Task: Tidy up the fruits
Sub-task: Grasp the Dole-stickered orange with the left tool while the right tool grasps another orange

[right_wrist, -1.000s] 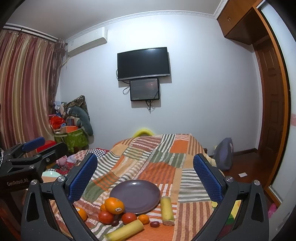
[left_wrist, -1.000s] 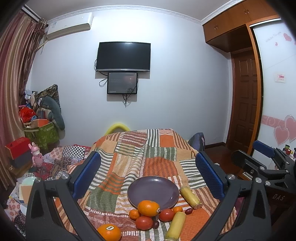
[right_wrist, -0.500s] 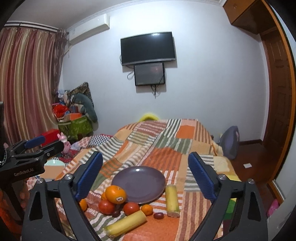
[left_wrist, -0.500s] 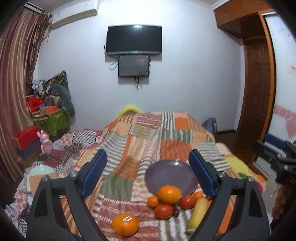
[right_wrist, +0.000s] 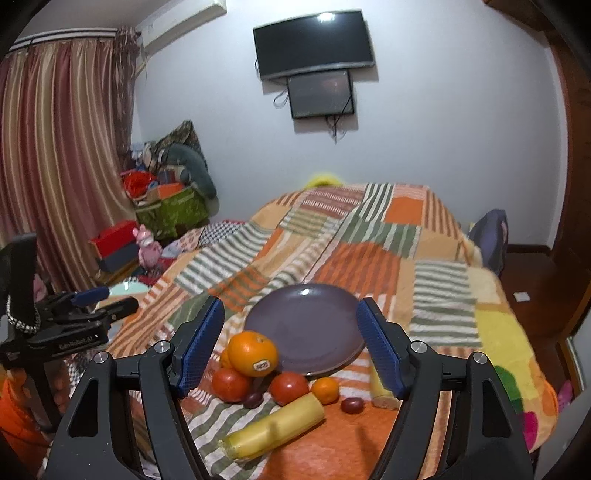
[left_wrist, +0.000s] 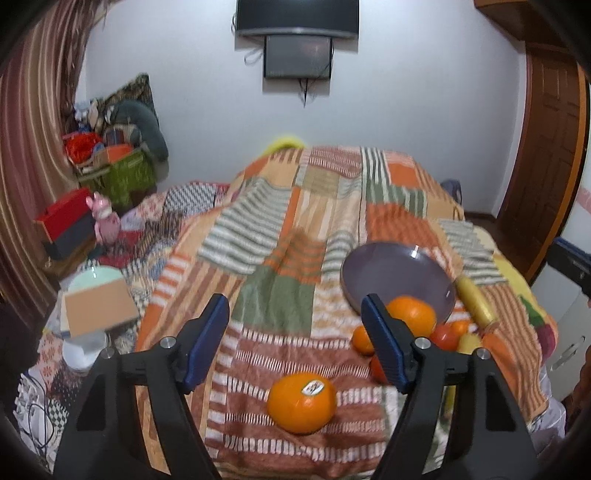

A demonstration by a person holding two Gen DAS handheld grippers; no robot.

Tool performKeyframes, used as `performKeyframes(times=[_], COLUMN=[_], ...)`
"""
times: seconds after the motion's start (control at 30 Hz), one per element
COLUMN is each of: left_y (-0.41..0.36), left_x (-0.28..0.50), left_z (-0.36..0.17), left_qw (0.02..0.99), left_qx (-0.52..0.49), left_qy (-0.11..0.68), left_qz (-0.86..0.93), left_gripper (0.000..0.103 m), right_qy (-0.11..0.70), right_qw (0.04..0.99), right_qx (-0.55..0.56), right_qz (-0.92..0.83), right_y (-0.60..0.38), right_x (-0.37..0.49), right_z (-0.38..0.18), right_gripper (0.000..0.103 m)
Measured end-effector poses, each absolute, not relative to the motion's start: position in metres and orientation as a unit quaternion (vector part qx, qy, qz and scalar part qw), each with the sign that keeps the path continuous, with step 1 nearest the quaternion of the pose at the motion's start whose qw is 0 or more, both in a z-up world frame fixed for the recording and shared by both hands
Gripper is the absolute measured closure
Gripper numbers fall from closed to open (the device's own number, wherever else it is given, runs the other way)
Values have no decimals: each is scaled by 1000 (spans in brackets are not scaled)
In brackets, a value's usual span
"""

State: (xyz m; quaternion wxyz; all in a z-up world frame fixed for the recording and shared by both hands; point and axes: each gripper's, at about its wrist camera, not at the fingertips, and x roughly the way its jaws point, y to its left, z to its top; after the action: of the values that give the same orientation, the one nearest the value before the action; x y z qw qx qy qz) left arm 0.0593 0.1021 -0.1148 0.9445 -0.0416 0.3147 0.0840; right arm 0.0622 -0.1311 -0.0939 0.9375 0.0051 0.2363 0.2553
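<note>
From the left wrist view, I see open blanket (left_wrist: 280,236) across the frame's centre and left. At lower right, the fruit cluster (right_wrist: 266,373) crowds the plate's (right_wrist: 306,325) near rim; its far side is bare.

A patchwork blanket (right_wrist: 369,236) in orange, green and cream stripes covers the bed; everything else sits relative to it. Behind its far end stands a plain pale wall (right_wrist: 443,129); a dark television (right_wrist: 314,42) is mounted there, with a smaller screen (right_wrist: 320,94) just below it, cables dangling. Left of the bed hang striped pink and gold curtains (right_wrist: 62,158); an air conditioner (right_wrist: 181,20) sits above, near the ceiling. On the floor left of the bed lie a green box (right_wrist: 171,212) piled with cushions, a red box (right_wrist: 112,234) and a pink toy (right_wrist: 147,247). Right of the bed, a wooden door (left_wrist: 543,177); dark wooden floor (right_wrist: 528,273); a blue bag (right_wrist: 489,236).
</note>
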Motion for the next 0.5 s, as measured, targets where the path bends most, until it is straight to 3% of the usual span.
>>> performKeyframes(times=[0.5], left_y=[114], left_x=[76], left_z=[-194], left_qw=[897], left_qx=[-80], left_qy=[433], left_qz=[30], left_gripper=[29], right_qy=[350], right_qw=[894], right_qx=[-29], right_qz=[278], right_y=[-78], right_x=[111], right_z=[-145], right_gripper=[31])
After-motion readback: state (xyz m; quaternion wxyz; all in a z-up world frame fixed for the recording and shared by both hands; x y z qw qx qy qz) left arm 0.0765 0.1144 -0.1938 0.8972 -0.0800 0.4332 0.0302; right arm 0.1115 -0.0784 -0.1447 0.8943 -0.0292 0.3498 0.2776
